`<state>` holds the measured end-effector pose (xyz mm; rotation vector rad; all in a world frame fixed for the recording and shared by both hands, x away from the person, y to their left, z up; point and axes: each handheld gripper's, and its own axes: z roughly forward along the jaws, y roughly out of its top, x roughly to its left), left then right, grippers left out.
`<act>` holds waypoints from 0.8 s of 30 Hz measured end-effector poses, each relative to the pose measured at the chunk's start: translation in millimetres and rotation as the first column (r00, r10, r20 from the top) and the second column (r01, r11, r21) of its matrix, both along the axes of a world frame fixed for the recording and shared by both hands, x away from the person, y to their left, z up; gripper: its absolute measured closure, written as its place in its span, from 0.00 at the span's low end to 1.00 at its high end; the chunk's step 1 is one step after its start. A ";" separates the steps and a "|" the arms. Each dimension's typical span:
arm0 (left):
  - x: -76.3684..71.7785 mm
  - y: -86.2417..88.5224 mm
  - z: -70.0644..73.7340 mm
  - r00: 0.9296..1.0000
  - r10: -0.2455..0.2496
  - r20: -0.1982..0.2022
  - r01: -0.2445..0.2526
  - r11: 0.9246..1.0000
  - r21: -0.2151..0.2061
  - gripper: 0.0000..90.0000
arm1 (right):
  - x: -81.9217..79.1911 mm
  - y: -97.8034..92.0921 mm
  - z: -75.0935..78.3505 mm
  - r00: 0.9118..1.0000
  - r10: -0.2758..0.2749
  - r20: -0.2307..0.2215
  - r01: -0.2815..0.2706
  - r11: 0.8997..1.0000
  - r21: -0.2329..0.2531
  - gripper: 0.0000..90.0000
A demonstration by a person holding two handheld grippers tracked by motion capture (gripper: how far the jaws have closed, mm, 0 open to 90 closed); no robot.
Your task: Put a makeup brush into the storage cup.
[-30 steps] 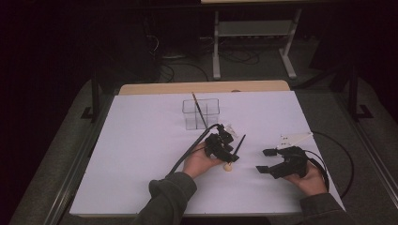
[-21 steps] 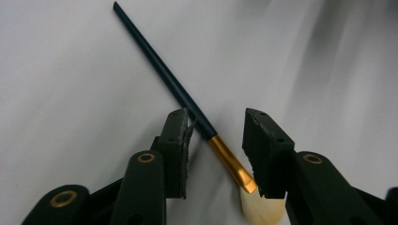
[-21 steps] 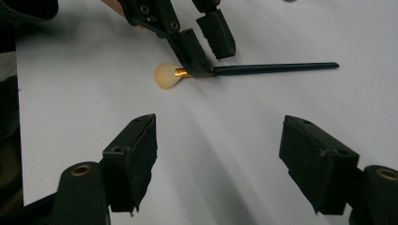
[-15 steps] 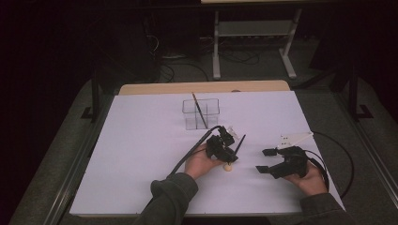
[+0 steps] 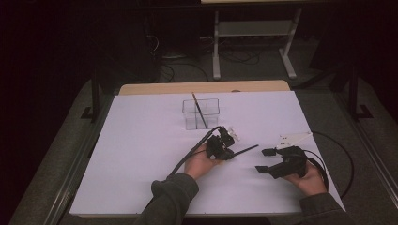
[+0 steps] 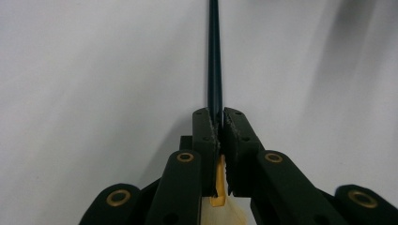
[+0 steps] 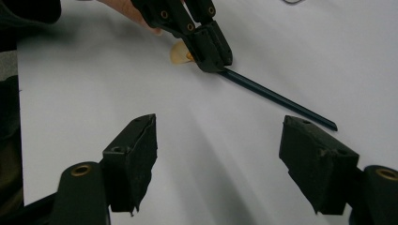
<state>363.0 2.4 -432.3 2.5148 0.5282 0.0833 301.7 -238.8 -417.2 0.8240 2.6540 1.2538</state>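
- We see the dark pencil (image 5: pixel 245 150) low over the white surface (image 5: pixel 141 140), its free end pointing toward our right side.
- Our left gripper (image 5: pixel 224 146) is clenched on one end of the pencil (image 6: pixel 214 56).
- Our right gripper (image 5: pixel 266 161) is released, jaws spread wide, just beside the pencil's (image 7: pixel 277 98) free tip and apart from it.
- A clear box (image 5: pixel 201 114) stands farther back, a second pencil (image 5: pixel 199 108) leaning in it.
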 end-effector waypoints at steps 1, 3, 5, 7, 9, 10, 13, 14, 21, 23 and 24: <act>0.2 0.4 0.2 1.000 0.000 -0.002 0.000 1.000 -0.001 0.93 | -0.2 0.8 -0.1 1.000 -0.001 -0.003 0.001 1.000 -0.003 0.30; 1.5 2.3 0.4 1.000 0.000 -0.012 0.000 1.000 -0.006 0.93 | 0.4 2.1 -0.6 1.000 0.003 -0.003 -0.003 1.000 -0.009 0.30; 2.7 5.3 0.8 1.000 -0.005 -0.024 0.005 1.000 -0.007 0.93 | 1.2 4.1 -1.2 1.000 0.007 -0.005 -0.007 1.000 -0.011 0.30; 3.4 8.6 0.9 1.000 -0.010 -0.028 0.010 1.000 -0.007 0.93 | 2.0 6.2 -1.3 1.000 0.012 -0.007 -0.012 1.000 -0.018 0.30; 4.0 12.7 1.4 0.999 -0.011 -0.030 0.010 1.000 -0.011 0.93 | 2.3 8.9 -1.1 1.000 0.018 -0.008 -0.018 1.000 -0.022 0.30; 3.9 14.6 1.5 0.999 -0.007 -0.035 0.007 1.000 -0.015 0.93 | 2.7 10.4 -0.5 1.000 0.021 -0.009 -0.021 0.999 -0.025 0.30; 3.6 19.9 3.4 0.999 -0.019 -0.043 0.018 1.000 -0.019 0.93 | 4.6 15.3 2.3 0.999 0.036 -0.004 -0.036 0.999 -0.032 0.30; 2.6 20.9 4.1 0.999 -0.022 -0.044 0.021 1.000 -0.023 0.93 | 5.0 17.0 3.8 0.999 0.041 -0.004 -0.041 0.999 -0.035 0.30; -6.2 27.7 15.1 0.997 -0.076 -0.023 0.076 0.997 -0.017 0.93 | 10.1 28.9 15.6 0.997 0.078 0.002 -0.078 0.996 -0.054 0.32; -9.2 29.4 16.8 0.995 -0.098 -0.021 0.098 0.995 -0.007 0.94 | 11.0 31.5 18.3 0.996 0.088 -0.004 -0.088 0.994 -0.060 0.32; -10.4 30.1 17.2 0.995 -0.101 -0.022 0.101 0.995 -0.004 0.94 | 11.7 33.7 19.9 0.996 0.094 -0.003 -0.094 0.994 -0.063 0.32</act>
